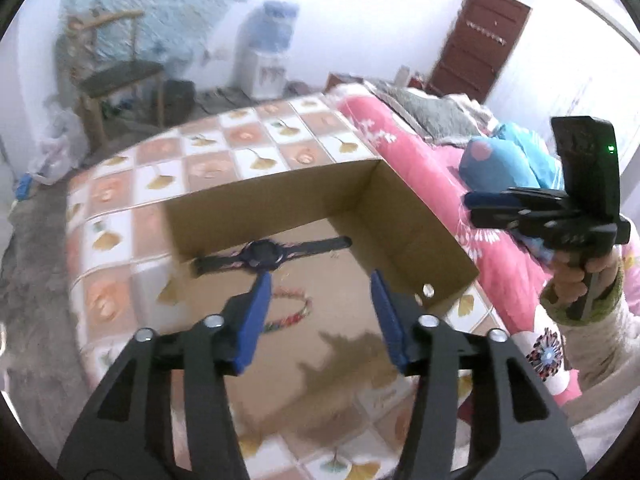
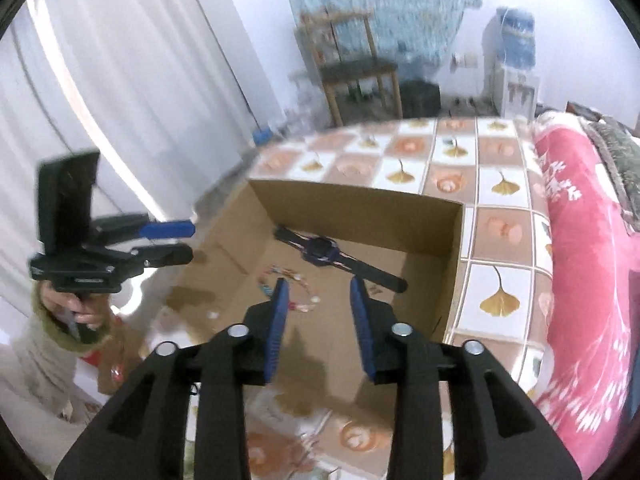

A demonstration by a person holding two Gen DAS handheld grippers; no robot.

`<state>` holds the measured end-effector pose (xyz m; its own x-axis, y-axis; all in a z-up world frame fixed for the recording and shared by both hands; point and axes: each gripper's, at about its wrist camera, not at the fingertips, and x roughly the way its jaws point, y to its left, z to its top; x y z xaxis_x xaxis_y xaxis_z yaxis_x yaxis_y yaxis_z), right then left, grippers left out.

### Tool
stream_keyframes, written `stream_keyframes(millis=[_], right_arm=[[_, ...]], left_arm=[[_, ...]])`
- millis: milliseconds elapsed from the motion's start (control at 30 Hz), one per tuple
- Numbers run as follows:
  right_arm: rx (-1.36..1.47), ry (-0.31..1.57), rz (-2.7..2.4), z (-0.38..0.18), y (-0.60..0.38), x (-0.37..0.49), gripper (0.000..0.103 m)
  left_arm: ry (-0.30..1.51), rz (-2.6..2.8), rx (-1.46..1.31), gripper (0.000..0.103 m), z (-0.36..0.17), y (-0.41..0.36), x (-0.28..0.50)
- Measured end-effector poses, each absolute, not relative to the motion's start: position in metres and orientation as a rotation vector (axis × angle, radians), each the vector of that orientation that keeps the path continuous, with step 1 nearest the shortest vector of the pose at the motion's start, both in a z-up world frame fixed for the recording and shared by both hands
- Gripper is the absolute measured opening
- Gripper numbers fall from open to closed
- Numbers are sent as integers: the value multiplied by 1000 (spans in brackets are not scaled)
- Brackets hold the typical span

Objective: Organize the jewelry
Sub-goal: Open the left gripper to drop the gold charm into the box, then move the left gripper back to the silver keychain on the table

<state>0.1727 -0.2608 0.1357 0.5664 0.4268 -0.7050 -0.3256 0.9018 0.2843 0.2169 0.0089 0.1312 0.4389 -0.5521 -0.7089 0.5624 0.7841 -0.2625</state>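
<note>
The left gripper (image 1: 320, 280) is hanging open and empty above the cardboard box (image 1: 404, 216), a watch (image 1: 264, 257) and beaded bracelet (image 1: 289, 308) lying just beyond its fingertips.

A tablecloth (image 1: 224, 148) of white and peach squares with yellow ginkgo leaves covers the counter. Beside it, on the right, runs a bed with a pink flowered quilt (image 1: 404, 152), a blue cushion (image 1: 496, 164) lying on it and a grey blanket (image 1: 432, 108) at its far end. Against the far wall stand a wooden chair (image 2: 356, 72) and a white water dispenser (image 2: 512, 60) topped with a blue bottle. A brown door (image 1: 476, 40) is at the far right, and white curtains (image 2: 132, 92) hang on the left.
</note>
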Motion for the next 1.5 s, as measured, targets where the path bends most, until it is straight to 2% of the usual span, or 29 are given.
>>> stream_keyframes(millis=[67, 200, 533, 867, 1033, 1267, 1500], right_arm=[[149, 824, 460, 136, -264, 144, 40], [167, 821, 464, 115, -261, 99, 40], [245, 988, 381, 28, -243, 57, 40], [124, 1025, 300, -4, -212, 64, 40], [70, 1007, 248, -8, -210, 76, 37], [54, 1000, 239, -12, -212, 84, 34], [88, 1009, 237, -20, -218, 89, 34]], left_arm=[[828, -666, 17, 61, 133, 27, 187], [800, -589, 48, 64, 114, 44, 134], [917, -517, 41, 65, 25, 28, 88], [870, -617, 175, 63, 4, -17, 78], [868, -686, 205, 57, -5, -45, 77], [930, -701, 163, 42, -18, -59, 97], [967, -698, 192, 38, -27, -70, 108]])
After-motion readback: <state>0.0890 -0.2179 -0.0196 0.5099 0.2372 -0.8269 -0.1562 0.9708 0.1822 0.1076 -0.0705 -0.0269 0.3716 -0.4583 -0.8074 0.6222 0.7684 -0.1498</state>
